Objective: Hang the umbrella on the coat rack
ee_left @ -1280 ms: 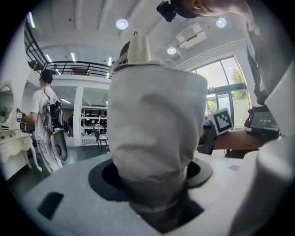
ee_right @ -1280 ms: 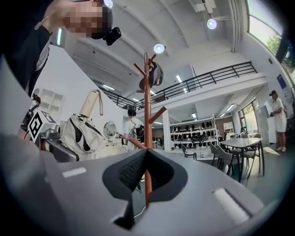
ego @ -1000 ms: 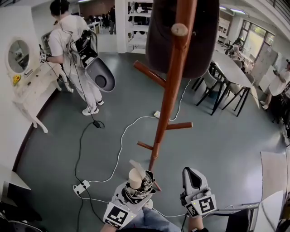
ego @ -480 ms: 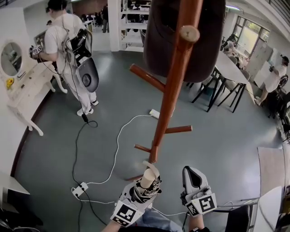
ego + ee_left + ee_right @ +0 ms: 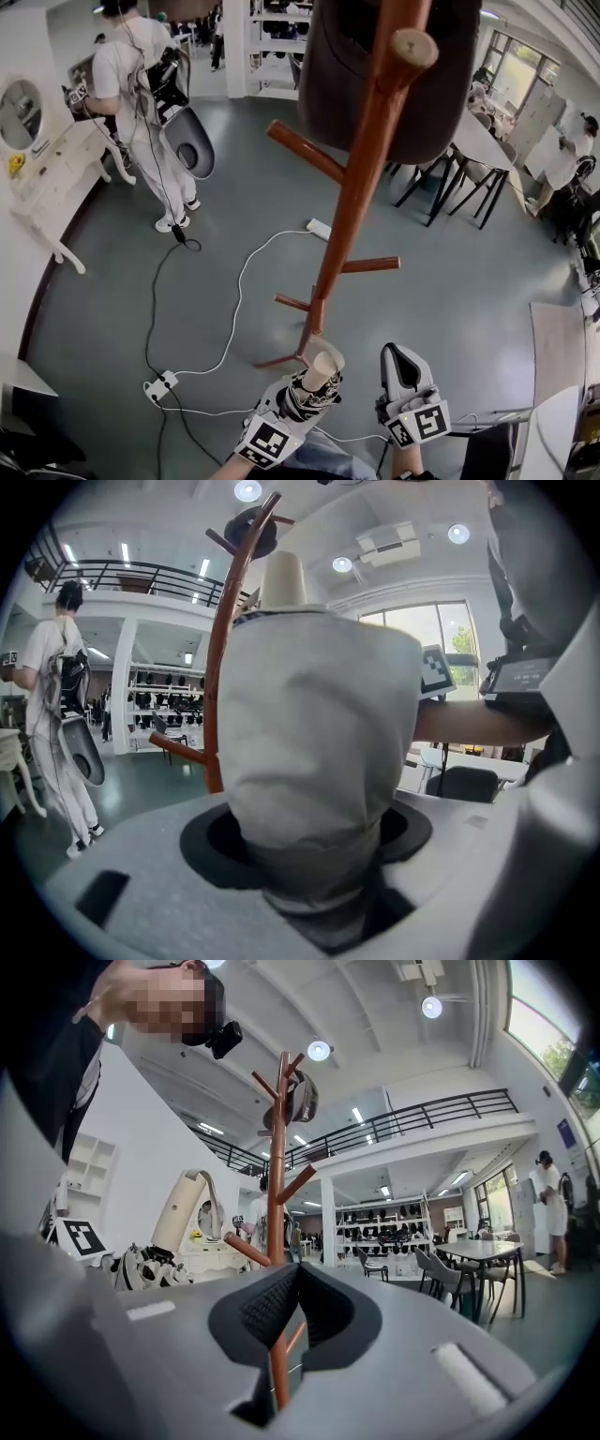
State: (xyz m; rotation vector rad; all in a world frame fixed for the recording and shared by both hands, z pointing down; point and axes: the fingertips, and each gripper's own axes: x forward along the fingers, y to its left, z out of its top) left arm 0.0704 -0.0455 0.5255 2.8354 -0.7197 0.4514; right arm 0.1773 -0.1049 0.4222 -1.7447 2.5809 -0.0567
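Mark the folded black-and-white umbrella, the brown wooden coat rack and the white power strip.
folded black-and-white umbrella [image 5: 306, 399]: head view, bunched canopy fabric.
brown wooden coat rack [image 5: 361, 192]: head view, middle of the pole.
white power strip [image 5: 161, 384]: head view, its body.

My head camera looked steeply down from close beside the coat rack [image 5: 364, 178], near enough that its pole ran up the middle of the frame, with the floor [image 5: 450, 281] spread below and both grippers at the bottom edge. The camera on the left gripper [image 5: 309, 386] sat right behind its jaws and faced forward and up; the umbrella [image 5: 319, 742] filled most of that view at very short range, the rack showing behind it. The camera on the right gripper [image 5: 401, 361] looked forward and slightly up across the room, the rack standing farther off beyond its jaws. All three views shared the rack; the head and left gripper views shared the person [image 5: 136, 75] in white.
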